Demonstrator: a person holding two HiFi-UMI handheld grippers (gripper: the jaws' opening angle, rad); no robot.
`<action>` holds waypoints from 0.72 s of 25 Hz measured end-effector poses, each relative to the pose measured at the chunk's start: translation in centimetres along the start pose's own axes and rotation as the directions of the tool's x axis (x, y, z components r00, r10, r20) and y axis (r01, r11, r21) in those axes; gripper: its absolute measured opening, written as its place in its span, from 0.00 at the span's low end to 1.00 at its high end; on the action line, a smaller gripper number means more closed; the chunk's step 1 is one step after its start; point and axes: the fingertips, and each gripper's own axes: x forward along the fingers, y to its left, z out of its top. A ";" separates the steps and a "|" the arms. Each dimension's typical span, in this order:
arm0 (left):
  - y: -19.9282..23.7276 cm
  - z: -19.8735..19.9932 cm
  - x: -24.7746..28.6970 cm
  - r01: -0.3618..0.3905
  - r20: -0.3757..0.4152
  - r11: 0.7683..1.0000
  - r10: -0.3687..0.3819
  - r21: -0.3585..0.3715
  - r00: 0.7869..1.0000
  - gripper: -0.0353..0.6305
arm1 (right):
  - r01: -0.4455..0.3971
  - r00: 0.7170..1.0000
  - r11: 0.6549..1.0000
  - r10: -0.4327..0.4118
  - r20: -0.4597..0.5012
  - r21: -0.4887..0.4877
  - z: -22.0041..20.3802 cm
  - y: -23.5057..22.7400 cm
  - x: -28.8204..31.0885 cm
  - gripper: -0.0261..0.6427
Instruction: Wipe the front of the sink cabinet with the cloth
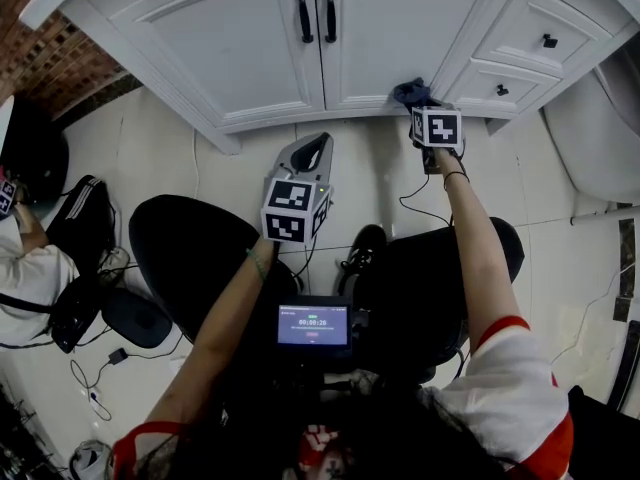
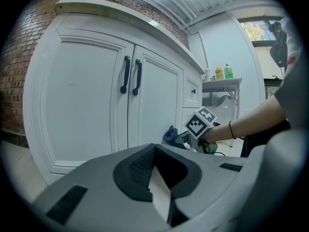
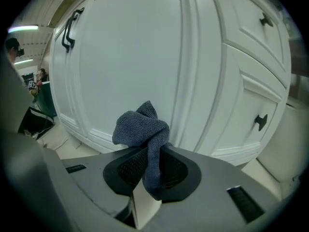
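Blue-grey bunched cloth (image 1: 410, 92) is sitting clamped in the right gripper (image 1: 419, 106), low against the white panelled sink cabinet (image 1: 240, 38); the left gripper (image 1: 312, 154) is hovering apart from the cabinet.

Left gripper view: jaws are sitting together, empty.

Right gripper view: cloth is bunching by the cabinet's door rail. Pressing it flatter and sweeping sideways should be wiping better.
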 end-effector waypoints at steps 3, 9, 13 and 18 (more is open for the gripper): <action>-0.2 0.0 0.1 -0.002 -0.003 1.000 0.002 0.001 1.000 0.10 | 0.046 0.999 0.997 -0.046 -0.006 0.065 -1.0 -3.1 -0.3 0.17; -0.2 0.3 0.3 -0.010 -0.001 1.000 0.010 0.001 1.000 0.10 | 0.126 0.992 0.974 -0.122 -0.036 0.189 -3.4 -7.6 -1.0 0.17; -0.3 0.1 0.5 -0.006 -0.006 1.000 0.006 0.002 1.000 0.10 | 0.157 0.988 0.954 -0.149 -0.048 0.255 -4.5 -8.9 -1.2 0.17; -0.6 -0.3 0.5 -0.006 -0.015 1.000 0.006 -0.003 1.000 0.10 | 0.201 0.979 0.930 -0.182 -0.089 0.308 -6.5 -9.9 -1.5 0.17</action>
